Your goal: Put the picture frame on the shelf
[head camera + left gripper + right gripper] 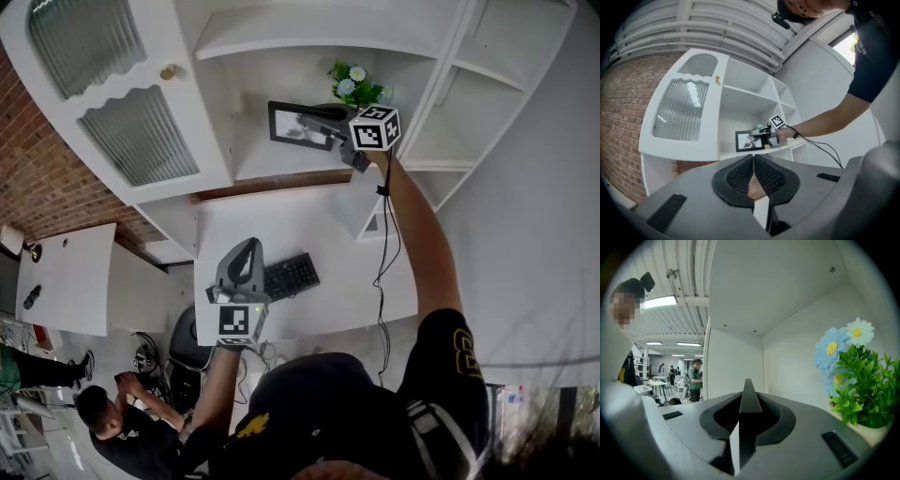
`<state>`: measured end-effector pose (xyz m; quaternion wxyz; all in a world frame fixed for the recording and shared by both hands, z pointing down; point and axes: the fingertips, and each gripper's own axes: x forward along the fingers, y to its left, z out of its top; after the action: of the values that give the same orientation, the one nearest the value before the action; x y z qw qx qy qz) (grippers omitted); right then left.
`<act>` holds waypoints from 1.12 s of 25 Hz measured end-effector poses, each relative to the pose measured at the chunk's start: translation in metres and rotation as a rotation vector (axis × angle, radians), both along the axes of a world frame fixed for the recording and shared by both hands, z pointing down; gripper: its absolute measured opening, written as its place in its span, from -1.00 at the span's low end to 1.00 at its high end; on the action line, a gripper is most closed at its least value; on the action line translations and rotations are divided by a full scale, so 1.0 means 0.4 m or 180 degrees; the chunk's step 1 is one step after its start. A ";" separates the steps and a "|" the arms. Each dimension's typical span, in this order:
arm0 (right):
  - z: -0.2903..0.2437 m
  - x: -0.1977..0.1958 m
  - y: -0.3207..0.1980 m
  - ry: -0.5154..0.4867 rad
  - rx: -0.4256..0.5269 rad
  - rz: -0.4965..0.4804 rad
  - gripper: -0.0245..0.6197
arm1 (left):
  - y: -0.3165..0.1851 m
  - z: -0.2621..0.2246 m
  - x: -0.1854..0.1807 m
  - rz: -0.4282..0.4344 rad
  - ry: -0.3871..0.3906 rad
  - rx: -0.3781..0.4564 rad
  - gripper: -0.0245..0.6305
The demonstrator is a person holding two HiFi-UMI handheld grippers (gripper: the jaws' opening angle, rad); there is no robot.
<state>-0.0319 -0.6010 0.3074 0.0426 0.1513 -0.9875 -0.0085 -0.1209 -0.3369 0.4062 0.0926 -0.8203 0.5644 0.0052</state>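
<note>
One frame (pixel 300 125) is seen upright in the middle shelf (pixel 281 161) compartment, its lower edge on or just above the board; contact cannot be told. It is faced outward, and a dark picture is shown behind its black border. It is clamped from the right by the right gripper (pixel 317 120), which is held level and reached into the compartment at arm's length. In the right gripper view the frame (pixel 749 399) is seen edge-on between the pads, and both jaws are closed against it. Flowers (pixel 356 86), blue and white with green leaves, are placed just beside the frame at the back right. A white door (pixel 141 141) with ribbed glass is set to the left of the compartment. Lower down, the left gripper (pixel 246 248) is held over the desk (pixel 309 225), near a keyboard (pixel 291 275). Its jaws are pressed together with nothing between them.
</note>
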 end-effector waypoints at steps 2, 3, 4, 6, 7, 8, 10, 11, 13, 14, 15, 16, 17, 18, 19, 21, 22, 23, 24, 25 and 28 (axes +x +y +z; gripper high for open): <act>-0.002 0.000 -0.001 0.0002 0.0011 0.0021 -0.69 | -0.002 -0.001 -0.002 -0.0006 0.0008 0.0002 -0.85; -0.003 -0.001 -0.001 0.0003 0.0016 0.0025 -0.64 | -0.003 -0.002 -0.003 -0.0006 0.0019 0.0005 -0.85; -0.004 -0.001 -0.001 0.0006 0.0021 0.0026 -0.61 | -0.003 -0.003 -0.002 -0.0004 0.0034 0.0010 -0.85; -0.004 -0.002 -0.001 0.0015 0.0033 0.0031 -0.60 | -0.002 -0.002 -0.002 -0.0001 0.0039 0.0006 -0.85; -0.004 -0.002 -0.001 0.0015 0.0037 0.0034 -0.60 | -0.002 0.000 -0.002 -0.0004 0.0036 -0.0001 -0.85; -0.005 -0.002 0.000 0.0014 0.0039 0.0036 -0.60 | -0.003 0.001 -0.003 -0.0008 0.0045 -0.0005 -0.85; -0.004 0.000 0.001 0.0015 0.0040 0.0034 -0.60 | -0.002 0.003 -0.002 -0.0007 0.0037 -0.0006 -0.85; -0.004 0.000 0.003 0.0019 0.0043 0.0032 -0.60 | -0.002 0.005 -0.002 -0.0002 0.0017 -0.0004 -0.85; -0.005 0.000 0.006 0.0032 0.0047 0.0024 -0.59 | -0.002 0.006 -0.002 0.0005 0.0000 0.0000 -0.85; -0.005 -0.002 0.008 0.0037 0.0046 0.0018 -0.57 | -0.002 0.006 -0.002 0.0007 0.0000 0.0001 -0.85; -0.005 -0.003 0.010 0.0043 0.0046 0.0012 -0.57 | -0.002 0.006 -0.002 0.0010 0.0001 0.0000 -0.85; -0.005 -0.004 0.012 0.0049 0.0049 0.0008 -0.56 | -0.002 0.007 -0.002 0.0013 0.0002 -0.0002 -0.85; -0.005 -0.004 0.013 0.0052 0.0052 0.0006 -0.55 | -0.002 0.007 -0.001 0.0015 0.0004 -0.0005 -0.85; -0.005 -0.003 0.014 0.0051 0.0053 0.0006 -0.54 | -0.002 0.006 -0.001 0.0015 0.0008 -0.0008 -0.85; -0.006 -0.002 0.014 0.0048 0.0055 0.0008 -0.53 | -0.002 0.006 -0.001 0.0015 0.0011 -0.0008 -0.85; -0.009 -0.002 0.015 0.0045 0.0064 0.0010 -0.53 | -0.003 0.006 -0.002 0.0016 0.0008 -0.0004 -0.85; -0.011 -0.003 0.016 0.0044 0.0071 0.0010 -0.53 | -0.003 0.005 -0.003 0.0017 0.0005 -0.0003 -0.85; -0.013 -0.003 0.016 0.0042 0.0076 0.0011 -0.53 | -0.003 0.005 -0.003 0.0020 0.0004 -0.0004 -0.85; -0.015 -0.002 0.017 0.0042 0.0081 0.0014 -0.53 | -0.003 0.005 -0.003 0.0022 0.0006 -0.0003 -0.85; -0.017 -0.002 0.018 0.0042 0.0086 0.0017 -0.53 | -0.002 0.004 -0.003 0.0024 0.0013 0.0001 -0.85; -0.023 0.000 0.020 0.0035 0.0104 0.0025 -0.53 | -0.001 -0.003 -0.001 0.0023 0.0068 0.0024 -0.85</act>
<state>-0.0317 -0.5931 0.2982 0.0455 0.1558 -0.9864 -0.0253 -0.1213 -0.3372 0.4051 0.0896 -0.8219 0.5624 0.0164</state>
